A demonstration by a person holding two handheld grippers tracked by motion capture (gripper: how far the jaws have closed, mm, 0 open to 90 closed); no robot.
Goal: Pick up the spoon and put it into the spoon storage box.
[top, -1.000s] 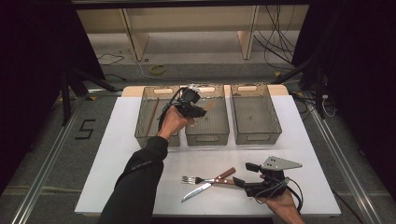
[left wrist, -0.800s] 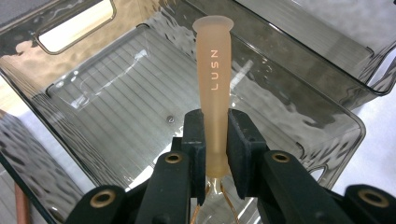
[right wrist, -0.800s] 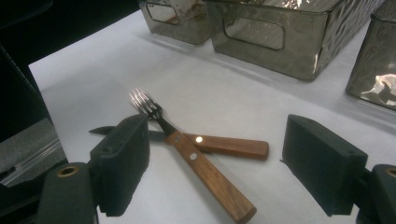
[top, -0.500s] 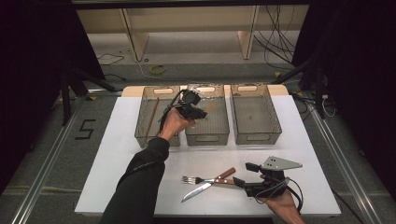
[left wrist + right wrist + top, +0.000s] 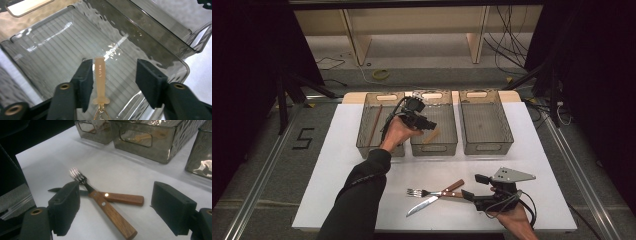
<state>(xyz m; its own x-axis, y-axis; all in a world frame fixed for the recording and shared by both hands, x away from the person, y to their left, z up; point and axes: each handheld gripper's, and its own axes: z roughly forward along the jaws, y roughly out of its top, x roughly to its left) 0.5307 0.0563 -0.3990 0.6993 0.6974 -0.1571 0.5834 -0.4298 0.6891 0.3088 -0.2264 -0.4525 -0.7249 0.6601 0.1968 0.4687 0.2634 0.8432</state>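
- Right gripper point(image 5: 471, 187) at the near right of the white mat point(image 5: 337, 190), jaws wide apart and pinching nothing, held by the right hand point(image 5: 512, 220).
- Fork point(image 5: 424, 192) and knife point(image 5: 432, 200) lying crossed on the mat just left of that gripper, wooden handles toward it, fork tines and knife tip pointing away to the left.
- In the right gripper view, fork point(image 5: 100, 200) lying over the knife point(image 5: 125, 198), both between the two black jaws but touched by neither; fork handle running down toward the camera.
- Beyond the fork, three clear bins in a row along the far edge of the mat: left bin point(image 5: 364, 145), middle bin point(image 5: 451, 142), right bin point(image 5: 507, 140).
- A long wooden stick point(image 5: 374, 125) lying in the left bin, lengthwise.
- Left gripper point(image 5: 424, 122) above the middle bin's left rim, held by the left hand point(image 5: 398, 134), sleeve reaching in from the near edge of the mat.
- Jaws of the left gripper just opened, now apart and clamping nothing.
- Pale utensil handle point(image 5: 100, 80) seen in the left gripper view between those jaws, close against the left jaw and well clear of the right one; whether touching the left jaw, cannot tell.
- Same pale piece point(image 5: 431, 136) seen from above inside the middle bin, just right of the left gripper, lying at a slant.
- Ribbed floor of the middle bin point(image 5: 50, 57) beneath that handle.
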